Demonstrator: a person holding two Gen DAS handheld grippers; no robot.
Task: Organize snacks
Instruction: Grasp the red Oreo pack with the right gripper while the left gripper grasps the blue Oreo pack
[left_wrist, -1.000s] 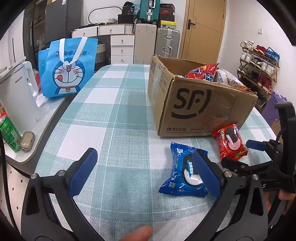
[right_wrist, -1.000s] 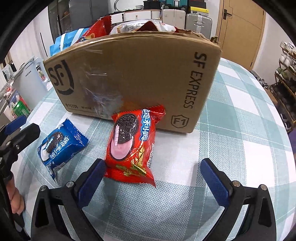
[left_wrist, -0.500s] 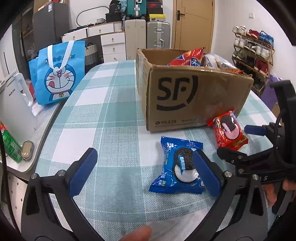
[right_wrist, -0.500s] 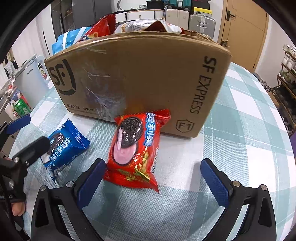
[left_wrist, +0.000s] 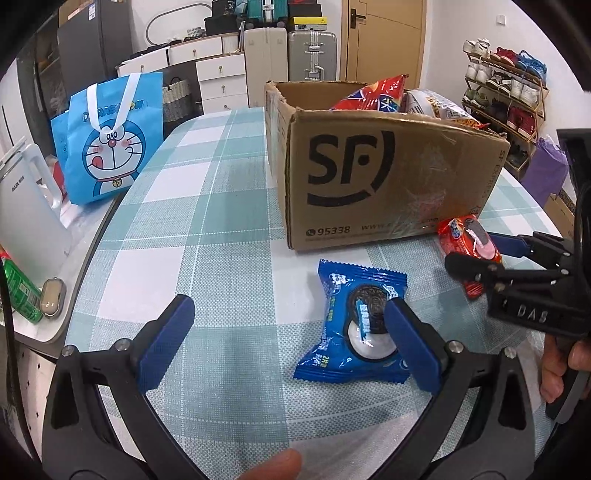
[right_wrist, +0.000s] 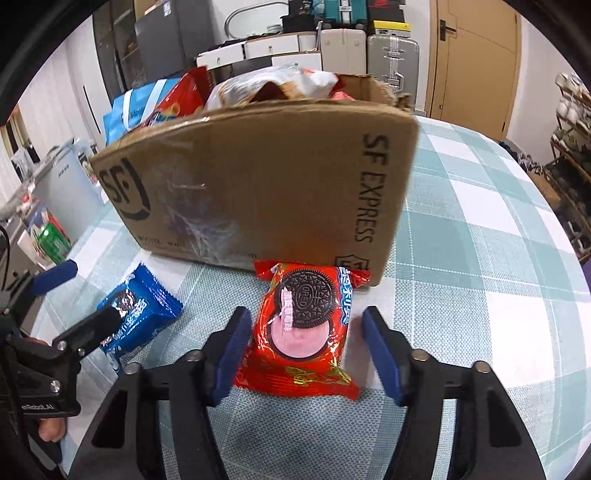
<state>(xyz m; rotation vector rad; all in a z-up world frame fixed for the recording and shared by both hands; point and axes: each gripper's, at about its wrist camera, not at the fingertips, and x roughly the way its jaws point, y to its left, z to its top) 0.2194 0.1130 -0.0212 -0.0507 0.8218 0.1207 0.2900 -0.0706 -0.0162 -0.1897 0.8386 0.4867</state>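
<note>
Step in hand, my read: pick phase, both grippers going for loose cookie packs on the table (right_wrist: 480, 229) to drop into the SF box (right_wrist: 258, 177).

R gripper (right_wrist: 301, 354): jaws have just been closing, now narrowed around the red Oreo pack (right_wrist: 301, 332). L pad looks at the pack's edge, R pad shows a gap, so not pinched yet imo. Pack lies flat, top end just at the box's front wall, box at 12 o'clock from it.

L gripper (left_wrist: 284, 339): jaws spread wide, nothing between. Blue Oreo pack (left_wrist: 356, 325) sits at 3 o'clock under/behind the R pad, not centred in the mouth. Contact can't tell.

Next calls for: R finishes the squeeze, lifts, clears the box rim toward 12, releases inside w/ the other bags. L needs to shift toward 3 to straddle blue before closing.

Pose: both tilted steeply down at the tabletop, low, side by side; a person's hand (left_wrist: 561, 354) on the R handle.
</note>
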